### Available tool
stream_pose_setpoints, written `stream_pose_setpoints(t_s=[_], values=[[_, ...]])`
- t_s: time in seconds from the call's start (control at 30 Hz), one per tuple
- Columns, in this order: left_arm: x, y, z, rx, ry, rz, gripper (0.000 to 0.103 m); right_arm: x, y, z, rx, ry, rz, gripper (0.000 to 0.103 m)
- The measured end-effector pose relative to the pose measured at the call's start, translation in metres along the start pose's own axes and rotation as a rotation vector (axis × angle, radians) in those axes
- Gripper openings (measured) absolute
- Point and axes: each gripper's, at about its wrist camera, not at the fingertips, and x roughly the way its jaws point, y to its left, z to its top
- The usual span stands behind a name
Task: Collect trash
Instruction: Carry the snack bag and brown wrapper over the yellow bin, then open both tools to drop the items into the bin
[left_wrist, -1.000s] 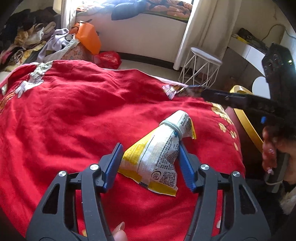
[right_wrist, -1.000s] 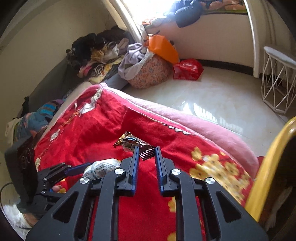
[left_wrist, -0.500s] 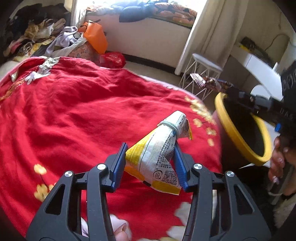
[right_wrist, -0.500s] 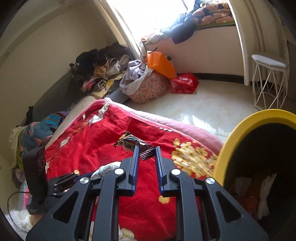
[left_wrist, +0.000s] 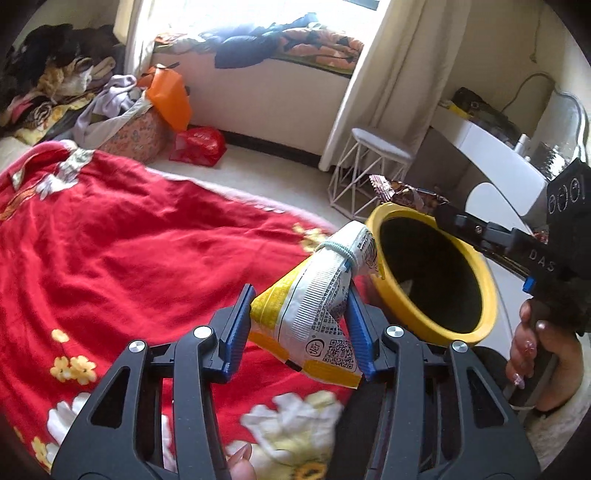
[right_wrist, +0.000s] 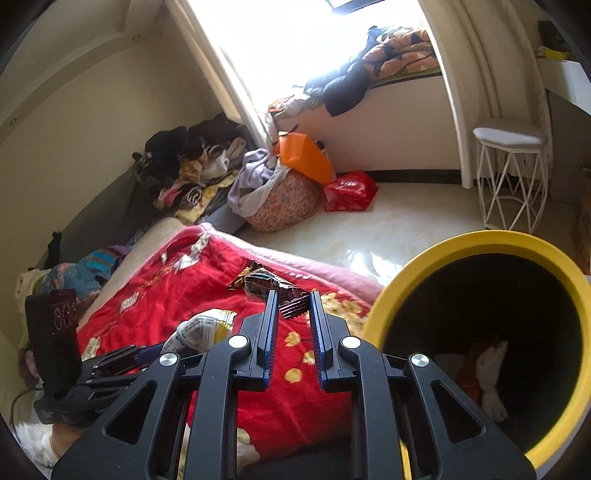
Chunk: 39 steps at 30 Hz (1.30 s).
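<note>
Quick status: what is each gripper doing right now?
Left gripper: shut on the yellow-and-white snack bag.
Right gripper: shut on the dark foil wrapper, near the yellow-rimmed bin.

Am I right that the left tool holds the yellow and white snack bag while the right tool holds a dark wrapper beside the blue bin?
Not quite: the bin is yellow, as the right wrist view shows. The left tool does hold the yellow and white snack bag, and the right tool the dark wrapper.
</note>
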Motion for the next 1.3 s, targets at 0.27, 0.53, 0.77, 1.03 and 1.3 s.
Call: stream_pose_setpoints(t_s=[0.27, 0.53, 0.77, 1.03, 1.3], values=[[-0.003, -0.032, 0.005, 0.037, -0.021, -0.036, 0.04, -0.03, -0.025, 0.003, 0.041, -0.053, -0.053, 0.016], [0.002, -0.061, 0.007, 0.093, -0.03, -0.045, 0.04, -0.051, -0.055, 0.002, 0.087, -0.09, -0.131, 0.016], [0.014, -0.092, 0.008, 0.138, -0.016, -0.077, 0.04, -0.062, -0.084, 0.0, 0.118, -0.111, -0.233, 0.016], [0.032, -0.122, 0.008, 0.194, 0.006, -0.096, 0.04, -0.069, -0.116, -0.007, 0.165, -0.115, -0.335, 0.016], [0.057, -0.143, 0.007, 0.239, 0.038, -0.097, 0.041, -0.067, -0.14, -0.015, 0.224, -0.094, -0.388, 0.016]])
